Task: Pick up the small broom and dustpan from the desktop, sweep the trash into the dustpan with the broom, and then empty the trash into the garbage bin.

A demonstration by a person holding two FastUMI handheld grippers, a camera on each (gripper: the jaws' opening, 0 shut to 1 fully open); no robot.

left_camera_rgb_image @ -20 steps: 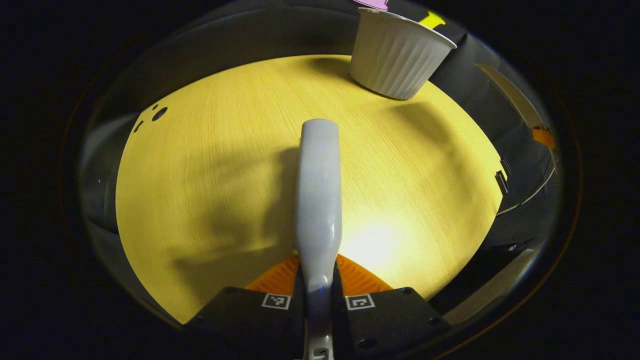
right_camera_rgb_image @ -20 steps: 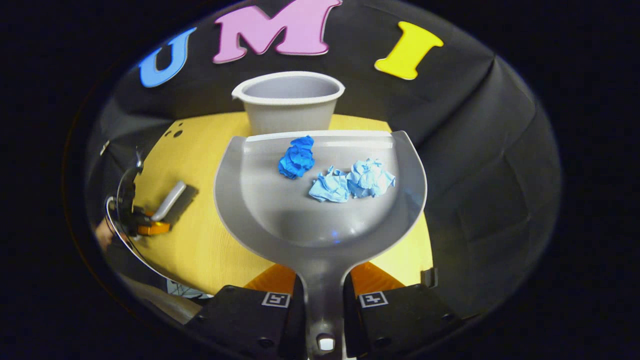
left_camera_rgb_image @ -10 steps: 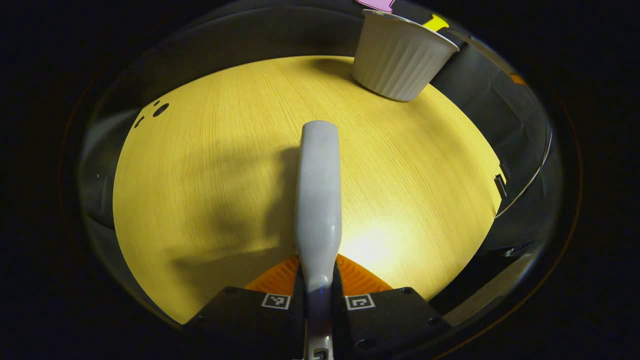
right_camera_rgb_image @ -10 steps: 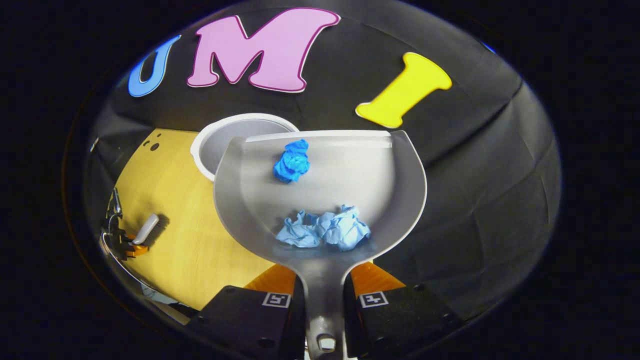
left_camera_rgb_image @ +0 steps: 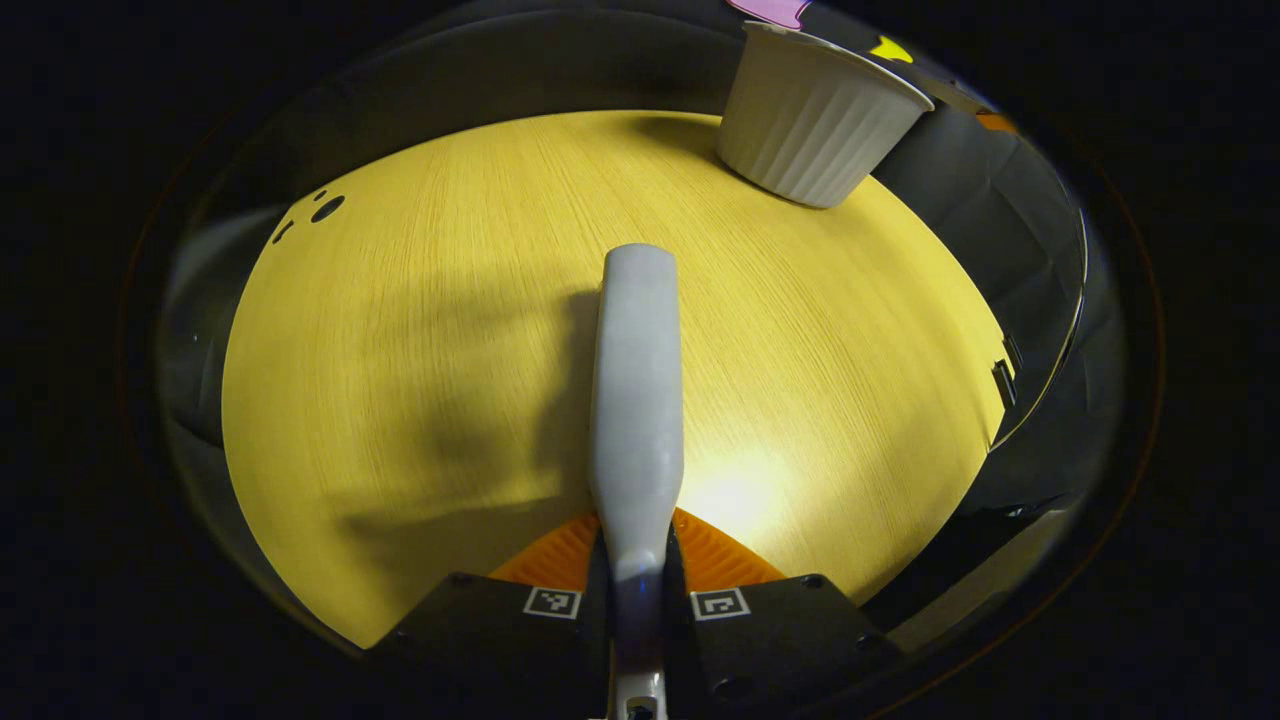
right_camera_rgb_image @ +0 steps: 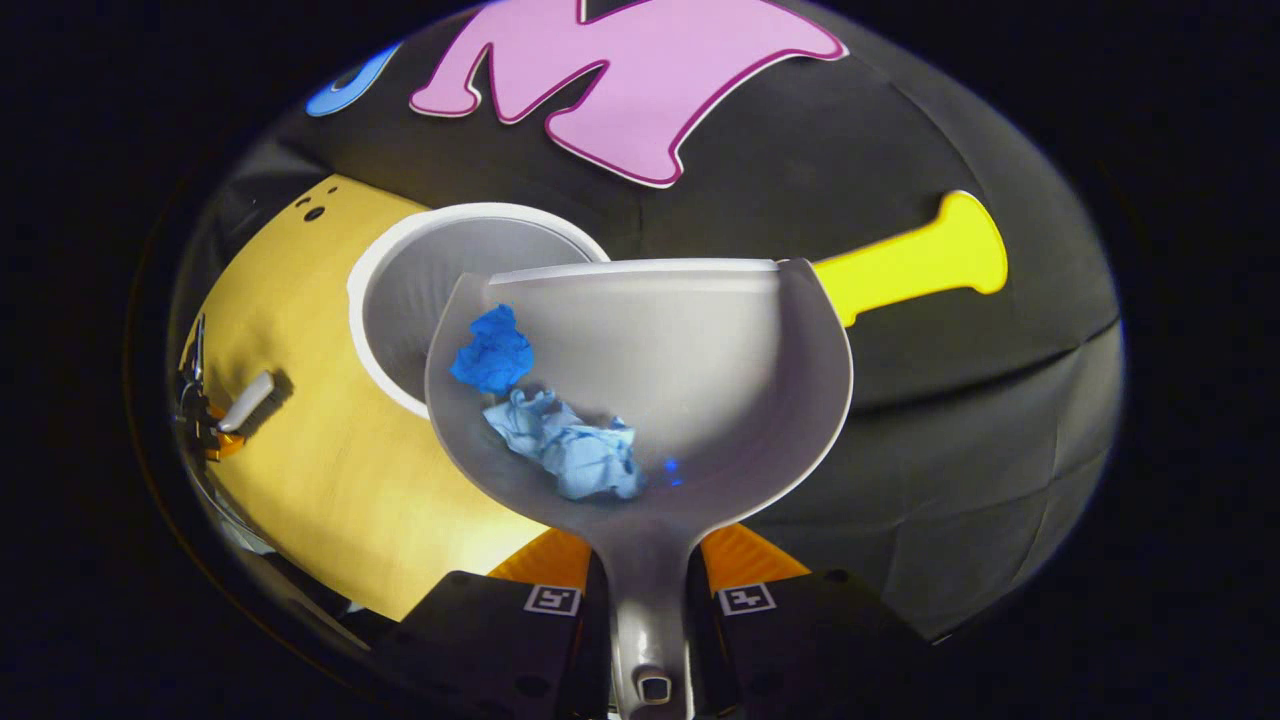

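Sweeping appears complete: no trash lies on the yellow wood-grain desk (left_camera_rgb_image: 420, 330). The left claw (left_camera_rgb_image: 636, 560) is clamped on the pale grey plastic broom handle (left_camera_rgb_image: 636, 400), centre frame, with the white ribbed plastic garbage bin (left_camera_rgb_image: 815, 125) at upper right. The right claw (right_camera_rgb_image: 647, 590) is clamped on the grey plastic dustpan (right_camera_rgb_image: 700, 370), held beside the bin's mouth. The crumpled blue paper trash (right_camera_rgb_image: 545, 420) sits at the pan's left. Emptying remains.

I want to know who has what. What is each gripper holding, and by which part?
The left gripper holds the broom by its handle. The right gripper holds the dustpan by its handle.
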